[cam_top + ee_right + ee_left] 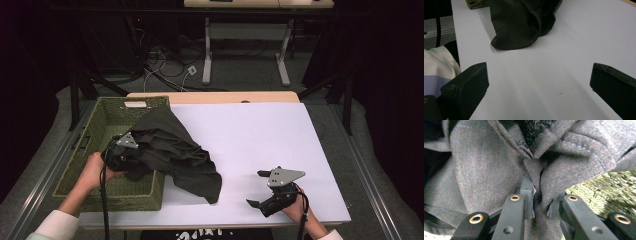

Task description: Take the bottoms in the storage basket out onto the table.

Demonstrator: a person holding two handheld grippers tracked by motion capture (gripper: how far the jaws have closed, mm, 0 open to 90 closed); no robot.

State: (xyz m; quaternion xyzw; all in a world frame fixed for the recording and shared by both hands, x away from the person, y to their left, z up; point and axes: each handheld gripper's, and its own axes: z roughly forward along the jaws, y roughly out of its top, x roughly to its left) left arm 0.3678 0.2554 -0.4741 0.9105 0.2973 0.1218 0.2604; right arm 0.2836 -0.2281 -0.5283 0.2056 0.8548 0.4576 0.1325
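Dark grey twill fills my left claw (537, 202) view: a fold of the garment (175, 150) is pinched between its two black jaws, which stand close together with the cloth squeezed tight in the gap. I count that claw as gripping the garment. In the high view the same claw (122, 155) sits at about 9 o'clock on the scene, over the woven green basket (107, 117), with my left hand (92, 170) behind it and the cable trailing down toward the bottom edge.

The garment is crumpled, dark olive-grey from above. It drapes over the basket's right wall, part of it inside the basket and the rest spilling onto the white worktop (260, 135), with its lowest corner reaching toward 6 o'clock. In the left claw view a patch of basket weave (604, 190) shows at 3 o'clock under the cloth.

My right claw (260, 187) rests low on the worktop at about 5 o'clock, well apart from the garment. Its jaws stand wide with nothing between them; in the right claw view I see bare white worktop (574, 50) between the two black jaws and the garment's rounded end (519, 25) lying ahead at 11 o'clock. A pale sleeve (436, 70) shows at 9 o'clock in that view.
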